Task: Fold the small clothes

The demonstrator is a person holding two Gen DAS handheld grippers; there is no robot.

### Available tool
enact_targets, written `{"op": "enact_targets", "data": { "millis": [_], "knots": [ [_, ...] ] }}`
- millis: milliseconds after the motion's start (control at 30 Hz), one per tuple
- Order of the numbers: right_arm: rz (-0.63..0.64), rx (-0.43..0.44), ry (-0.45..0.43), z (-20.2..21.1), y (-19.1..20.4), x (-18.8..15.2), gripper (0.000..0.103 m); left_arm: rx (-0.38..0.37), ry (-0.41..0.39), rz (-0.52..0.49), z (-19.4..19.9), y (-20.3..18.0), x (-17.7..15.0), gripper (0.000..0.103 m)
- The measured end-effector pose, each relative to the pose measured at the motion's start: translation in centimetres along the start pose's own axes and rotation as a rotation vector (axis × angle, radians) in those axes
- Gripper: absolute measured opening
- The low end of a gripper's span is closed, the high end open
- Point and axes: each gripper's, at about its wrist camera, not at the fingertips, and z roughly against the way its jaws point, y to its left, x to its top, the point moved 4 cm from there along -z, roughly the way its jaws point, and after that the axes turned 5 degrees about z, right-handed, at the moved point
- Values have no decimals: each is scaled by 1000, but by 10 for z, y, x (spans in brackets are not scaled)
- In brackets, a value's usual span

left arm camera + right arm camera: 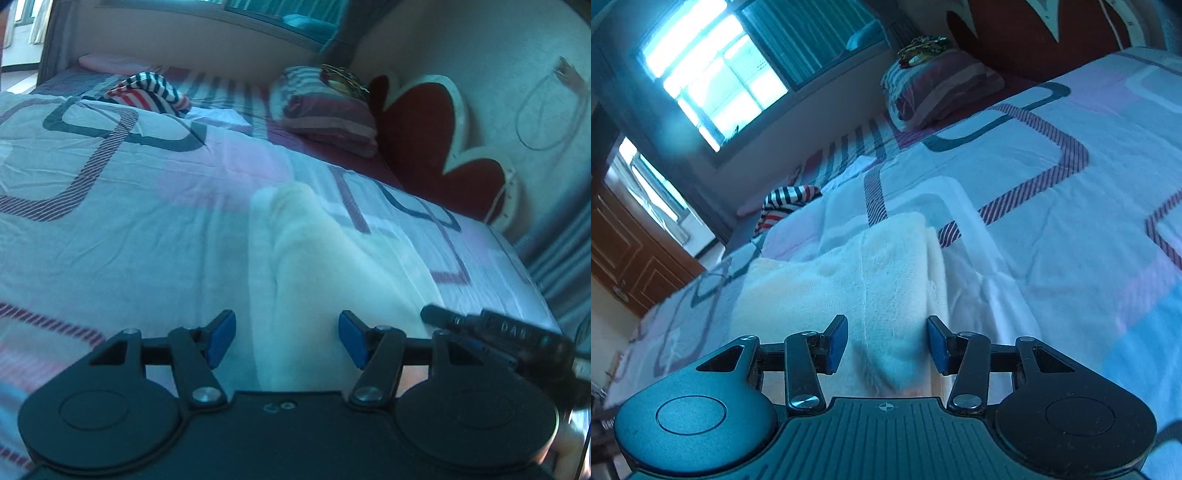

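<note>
The left tool (287, 339) hangs low over the bed (129, 221), its blue pads standing apart with nothing pinched between them; the cream garment (306, 266) lies on the quilt just ahead of it and runs under the gap. The right tool (887, 343) is likewise spread, its pads clear of the cloth, and the same cream garment (857, 273) lies beneath and ahead of it in soft folds, with one doubled edge along its right side. From the left tool's view, the tip of the right tool (480, 325) shows at the lower right, near the garment's edge. Farther up the bed, a striped piece of clothing (155, 90) sits crumpled, well apart from the cream one, and a folded striped blanket (325, 107) rests near the red heart-shaped headboard (417, 125).
</note>
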Motion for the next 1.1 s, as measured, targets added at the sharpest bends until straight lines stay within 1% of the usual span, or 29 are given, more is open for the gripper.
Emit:
{"op": "enact_targets", "data": {
  "millis": [33, 67, 100, 200, 267, 333, 367, 400, 433, 500, 567, 633, 667, 767, 833, 933, 1100],
  "knots": [
    [3, 3, -3, -3, -1, 1, 47, 2, -3, 3, -4, 0, 3, 59],
    [13, 4, -9, -5, 0, 2, 36, 7, -8, 3, -7, 0, 6, 59],
    [35, -2, -12, -6, 2, 2, 11, 13, -12, 1, -11, 0, 8, 59],
    [100, 2, -31, -5, 9, 2, 11, 28, -13, -2, -20, 3, 11, 58],
    [203, -6, -58, -1, 18, 4, 11, 29, -11, 3, -24, 6, 11, 58],
    [286, -34, -76, -1, 21, 6, 10, 22, -10, 11, -27, 8, 10, 60],
    [309, -68, -66, -7, 18, 5, 9, 20, -7, 16, -29, 8, 8, 61],
    [298, -97, -26, -16, 9, 1, 9, 18, -3, 21, -30, 9, 6, 62],
    [267, -81, 2, -23, 1, -3, 9, 23, -2, 24, -31, 9, 7, 63],
    [256, -64, 4, -19, -1, 0, 9, 27, -1, 18, -27, 6, 10, 61],
    [240, -66, -37, -9, 0, 7, 10, 43, -30, -15, -22, 1, 15, 60],
    [247, -77, -86, -1, 4, 16, 12, 56, -50, -27, -21, -3, 21, 59],
    [257, -81, -102, 0, 9, 23, 12, 60, -46, -26, -23, -5, 25, 59],
    [282, -78, -104, -11, 23, 33, 13, 81, -35, -23, -34, -8, 32, 61],
    [304, -77, -100, -18, 33, 38, 13, 98, -36, -53, -39, -12, 34, 62],
    [358, -97, -95, -33, 46, 38, 13, 118, -34, -94, -48, -16, 36, 62],
    [449, -160, -78, -62, 48, 26, 14, 131, -9, -74, -63, -12, 38, 62]
  ]
}}
